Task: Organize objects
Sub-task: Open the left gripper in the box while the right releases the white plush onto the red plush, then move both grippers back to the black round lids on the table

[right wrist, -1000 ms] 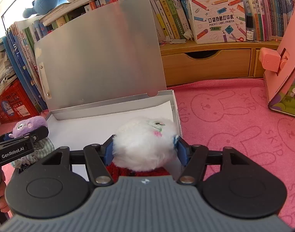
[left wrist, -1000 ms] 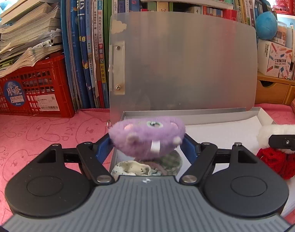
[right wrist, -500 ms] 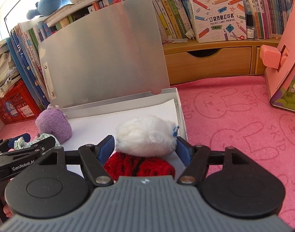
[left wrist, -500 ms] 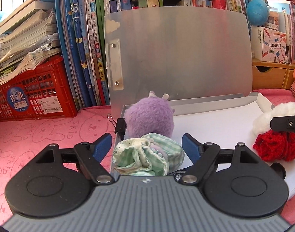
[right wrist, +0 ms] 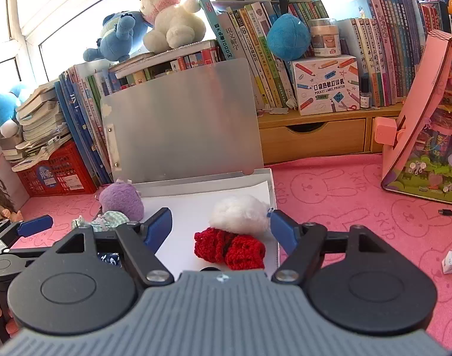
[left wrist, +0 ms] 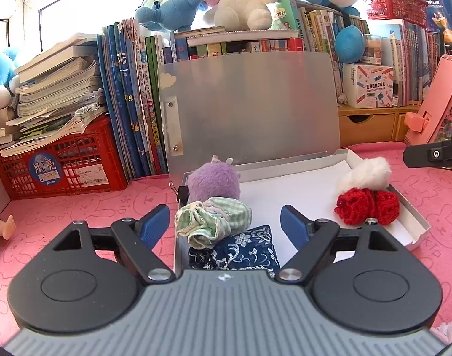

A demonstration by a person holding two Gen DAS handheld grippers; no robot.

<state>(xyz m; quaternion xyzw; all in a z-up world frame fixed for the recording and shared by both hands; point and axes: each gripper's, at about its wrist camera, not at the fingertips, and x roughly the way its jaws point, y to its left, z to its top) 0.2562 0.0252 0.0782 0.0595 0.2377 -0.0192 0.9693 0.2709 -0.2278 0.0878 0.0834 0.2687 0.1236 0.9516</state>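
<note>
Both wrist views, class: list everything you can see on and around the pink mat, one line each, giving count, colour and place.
Shallow grey file box: one, lid upright, mid-mat.
Purple fuzzy plush toy: one, box's back left corner.
Green checked cloth pouch: one, in front of the purple toy.
Navy floral fabric pouch: one, nearest the left wrist camera.
White fluffy doll with red knitted body: one, box's right side.
Red plastic crate: one, far left, under stacked books.
Pocket label printer carton: one, white, on wooden drawers.
Crumpled white paper: one, right on mat.
Left gripper: open, empty.
Right gripper: open, empty.
</note>
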